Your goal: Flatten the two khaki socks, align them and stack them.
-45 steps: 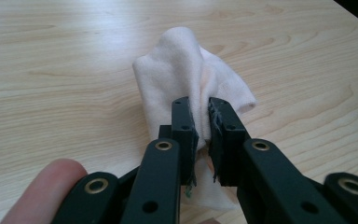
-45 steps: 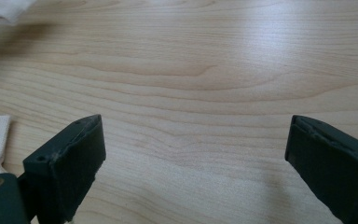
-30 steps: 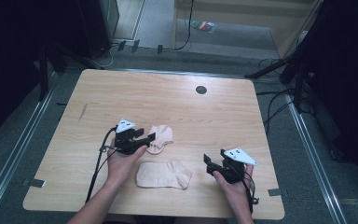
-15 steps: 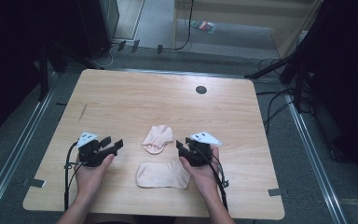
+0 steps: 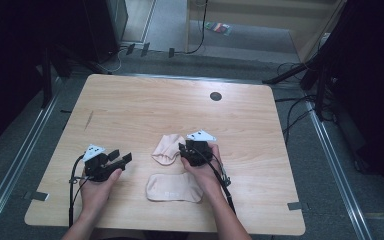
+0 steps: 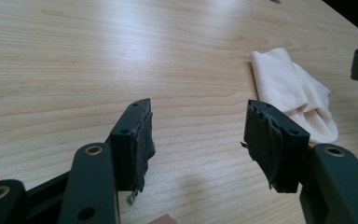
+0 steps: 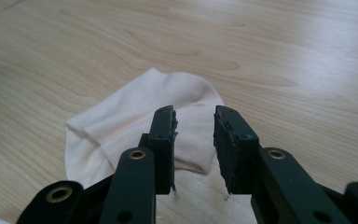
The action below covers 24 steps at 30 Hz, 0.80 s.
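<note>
A crumpled pale pink sock (image 5: 164,149) lies mid-table, and a second sock (image 5: 174,187) lies flat nearer the front edge. My right gripper (image 5: 182,149) sits at the crumpled sock's right side. In the right gripper view its jaws (image 7: 194,114) have just been closing and stand a narrow gap apart over the sock's (image 7: 121,126) near edge. No cloth is pinched. My left gripper (image 5: 125,159) rests open on the left, pointing right. Between its jaws (image 6: 199,109) is bare wood, with the crumpled sock (image 6: 293,88) further off.
The light wooden table (image 5: 130,105) has a black round cable hole (image 5: 215,96) near its far edge. Cables trail from both grippers toward the front edge. Dark stands and floor cables surround the table.
My left gripper has drawn back left, away from the crumpled sock, then settled. My right gripper has travelled left and forward to that sock, and its jaws have narrowed.
</note>
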Each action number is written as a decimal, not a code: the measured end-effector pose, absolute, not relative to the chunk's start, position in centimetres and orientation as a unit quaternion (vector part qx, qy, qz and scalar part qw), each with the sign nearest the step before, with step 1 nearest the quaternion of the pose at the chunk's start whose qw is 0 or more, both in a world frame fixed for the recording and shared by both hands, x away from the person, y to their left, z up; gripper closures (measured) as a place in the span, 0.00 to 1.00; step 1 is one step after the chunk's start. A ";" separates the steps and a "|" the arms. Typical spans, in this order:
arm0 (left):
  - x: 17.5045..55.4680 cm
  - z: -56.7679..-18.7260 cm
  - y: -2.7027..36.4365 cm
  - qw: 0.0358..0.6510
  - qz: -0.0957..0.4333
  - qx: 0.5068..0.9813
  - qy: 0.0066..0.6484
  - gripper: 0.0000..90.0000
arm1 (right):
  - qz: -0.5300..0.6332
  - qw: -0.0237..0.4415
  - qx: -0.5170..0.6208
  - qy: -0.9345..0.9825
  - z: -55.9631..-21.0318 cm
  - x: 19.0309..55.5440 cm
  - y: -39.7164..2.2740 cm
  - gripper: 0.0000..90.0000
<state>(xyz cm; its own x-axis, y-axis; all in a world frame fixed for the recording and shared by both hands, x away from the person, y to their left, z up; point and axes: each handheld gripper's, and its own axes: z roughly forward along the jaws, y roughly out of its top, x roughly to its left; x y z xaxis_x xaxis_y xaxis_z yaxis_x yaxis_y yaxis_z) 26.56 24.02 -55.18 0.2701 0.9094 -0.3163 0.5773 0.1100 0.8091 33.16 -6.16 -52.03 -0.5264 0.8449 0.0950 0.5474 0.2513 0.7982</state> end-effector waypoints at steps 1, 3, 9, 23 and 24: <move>26.6 -55.2 24.0 0.470 0.177 0.643 0.578 0.47 | 0.411 0.176 0.449 0.774 -52.2 33.3 -6.1 0.78; 26.6 -55.2 24.0 0.469 0.177 0.644 0.578 0.48 | 0.413 0.162 0.434 0.784 -52.4 33.4 -5.7 0.76; 26.6 -55.2 24.0 0.469 0.176 0.643 0.580 0.48 | 0.415 0.137 0.416 0.798 -53.2 33.4 -5.0 0.66; 26.7 -55.2 23.5 0.466 0.173 0.653 0.571 0.48 | 0.388 0.145 0.410 0.813 -53.7 33.4 -4.4 1.00; 26.8 -55.2 23.5 0.465 0.174 0.655 0.569 0.48 | 0.391 0.146 0.410 0.811 -53.6 33.4 -4.4 1.00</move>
<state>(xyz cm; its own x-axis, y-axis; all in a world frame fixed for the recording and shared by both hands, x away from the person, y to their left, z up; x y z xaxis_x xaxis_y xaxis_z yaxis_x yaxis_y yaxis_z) 26.76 23.47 -55.20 0.2906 0.9082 -0.3012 0.5840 0.0810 0.8077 33.35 -4.43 -53.56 -0.6216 0.7790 0.0827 0.5501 0.3589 0.7540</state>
